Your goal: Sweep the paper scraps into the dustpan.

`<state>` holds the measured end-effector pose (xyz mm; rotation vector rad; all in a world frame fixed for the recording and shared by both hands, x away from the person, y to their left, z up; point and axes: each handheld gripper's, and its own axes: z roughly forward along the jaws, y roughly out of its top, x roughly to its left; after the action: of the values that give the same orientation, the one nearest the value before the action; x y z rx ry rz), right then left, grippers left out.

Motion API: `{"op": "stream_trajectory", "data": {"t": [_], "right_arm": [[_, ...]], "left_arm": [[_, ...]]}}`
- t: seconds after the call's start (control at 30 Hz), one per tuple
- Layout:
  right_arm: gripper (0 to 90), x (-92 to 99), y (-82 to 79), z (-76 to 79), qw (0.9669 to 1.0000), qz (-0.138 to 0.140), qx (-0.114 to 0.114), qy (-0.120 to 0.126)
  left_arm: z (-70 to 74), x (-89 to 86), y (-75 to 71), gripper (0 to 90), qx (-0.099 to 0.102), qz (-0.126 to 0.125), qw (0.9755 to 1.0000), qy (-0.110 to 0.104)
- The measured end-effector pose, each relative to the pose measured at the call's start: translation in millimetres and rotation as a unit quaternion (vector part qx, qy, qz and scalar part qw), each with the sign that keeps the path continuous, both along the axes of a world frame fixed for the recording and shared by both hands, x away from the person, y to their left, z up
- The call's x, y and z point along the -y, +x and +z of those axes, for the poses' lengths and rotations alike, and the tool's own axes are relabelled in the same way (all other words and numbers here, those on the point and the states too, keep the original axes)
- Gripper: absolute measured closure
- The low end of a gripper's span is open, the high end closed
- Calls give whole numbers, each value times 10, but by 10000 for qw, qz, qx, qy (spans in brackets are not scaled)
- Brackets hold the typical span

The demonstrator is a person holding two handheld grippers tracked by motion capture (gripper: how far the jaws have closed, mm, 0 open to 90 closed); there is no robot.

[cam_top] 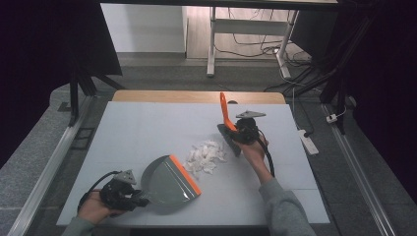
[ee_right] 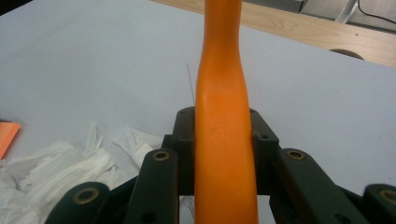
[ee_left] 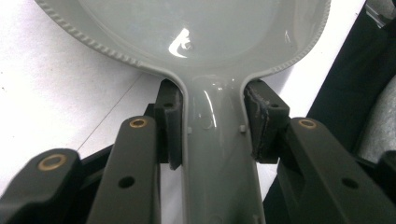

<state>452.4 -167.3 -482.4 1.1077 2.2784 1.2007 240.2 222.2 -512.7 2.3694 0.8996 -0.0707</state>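
Dustpan and brush held either side of a pile of paper scraps

Nearest, the left gripper (cam_top: 140, 200) clamps its jaws on the handle of the grey dustpan (cam_top: 169, 183), which lies on the table (cam_top: 137, 128) with its orange lip toward the white paper scraps (cam_top: 205, 156). Beyond the scraps, the right gripper (cam_top: 235, 132) has its jaws closed on the orange-handled brush (cam_top: 225, 112), bristles down beside the pile.

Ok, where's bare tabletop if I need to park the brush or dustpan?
Free: the far-left stretch of the white mat beyond the dustpan, and the near-right corner beside the sleeve. Crowded: the centre, where the paper scraps lie between the dustpan's orange lip and the brush.
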Motion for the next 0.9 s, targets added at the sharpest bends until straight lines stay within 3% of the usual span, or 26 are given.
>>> {"op": "stream_trajectory", "data": {"t": [0.53,0.73,0.9], "right_arm": [[705,-231,123,-136,9984,248,-323,-384],[705,-315,91,-139,9979,367,-343,-413],[705,-405,23,-135,9967,480,-285,-581]], "left_arm": [[-26,19,23,612,-36,44,10000,-54],[-36,31,37,612,-58,49,10000,-64],[-48,42,42,612,-62,52,9999,-88]]}}
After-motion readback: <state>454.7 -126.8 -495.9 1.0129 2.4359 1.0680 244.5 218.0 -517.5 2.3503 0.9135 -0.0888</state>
